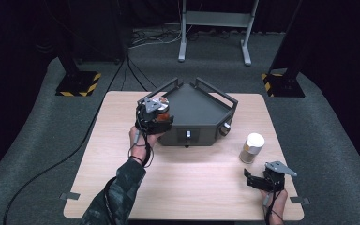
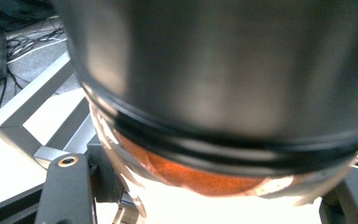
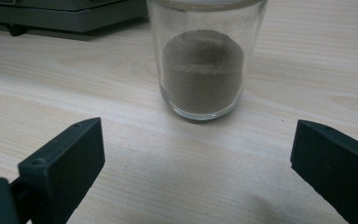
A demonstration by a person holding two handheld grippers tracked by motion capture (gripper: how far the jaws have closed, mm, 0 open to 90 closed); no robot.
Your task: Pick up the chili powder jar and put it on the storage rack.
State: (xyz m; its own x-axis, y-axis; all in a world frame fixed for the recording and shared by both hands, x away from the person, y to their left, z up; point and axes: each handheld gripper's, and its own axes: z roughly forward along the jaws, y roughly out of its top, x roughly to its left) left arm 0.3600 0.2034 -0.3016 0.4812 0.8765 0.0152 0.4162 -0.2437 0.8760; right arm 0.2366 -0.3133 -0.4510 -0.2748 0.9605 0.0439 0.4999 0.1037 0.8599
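A jar of orange powder [image 1: 162, 108] with a silver lid is held over the left corner of a dark grey five-sided box [image 1: 198, 111], and my left gripper [image 1: 156, 116] is shut on it. In the left gripper view the blurred lid [image 2: 223, 70] looms large above the orange powder [image 2: 186, 175], with the black jaws pressed to either side of the jar. A glass jar of brown powder [image 1: 252, 147] with a white lid stands on the table to the right of the box. Just below it, near the table's front right, my right gripper [image 1: 262, 180] is open; the glass jar [image 3: 201, 70] stands ahead of its spread jaws, untouched.
The box has rail handles [image 2: 32, 112] along its back and knobs [image 1: 188, 135] on its front face. The wooden table [image 1: 183, 187] has bare room in front. On the floor behind are a grey stand [image 1: 214, 28], two bases with yellow-and-black stripes [image 1: 78, 83] and cables.
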